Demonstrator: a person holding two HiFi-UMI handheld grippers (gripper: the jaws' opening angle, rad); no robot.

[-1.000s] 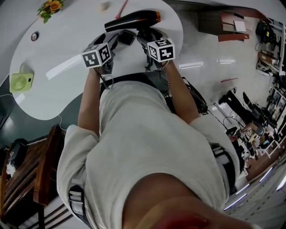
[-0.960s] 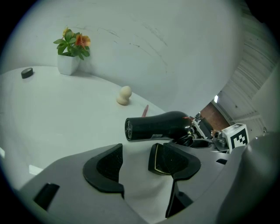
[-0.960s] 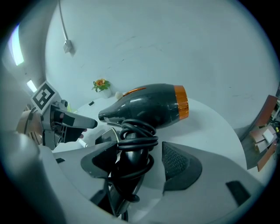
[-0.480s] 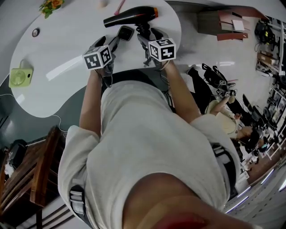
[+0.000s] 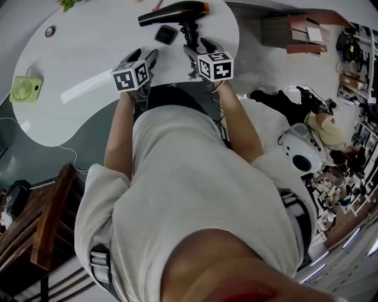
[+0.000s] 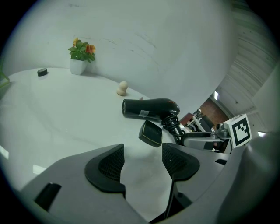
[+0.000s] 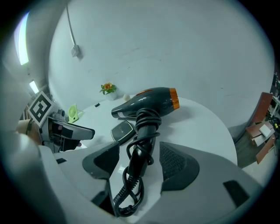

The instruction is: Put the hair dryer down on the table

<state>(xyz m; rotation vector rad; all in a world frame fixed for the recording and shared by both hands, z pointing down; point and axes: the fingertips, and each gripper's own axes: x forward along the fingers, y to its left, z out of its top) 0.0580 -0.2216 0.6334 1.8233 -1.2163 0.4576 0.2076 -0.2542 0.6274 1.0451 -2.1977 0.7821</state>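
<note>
Left of centre near the top, my left gripper (image 5: 143,59) hangs open over the white table (image 5: 82,65), jaws just closing slightly, nothing between them. The hair dryer (image 5: 174,12) lies on the table at top centre. My right gripper (image 5: 199,50) is open too, also narrowing; the dryer's handle and cord stand between its jaws, clear of both pads.

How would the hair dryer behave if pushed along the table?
The hair dryer probably pivots rather than rolls, since its handle sticks out sideways. Its coiled cord looks floppy and would likely drag behind.
</note>
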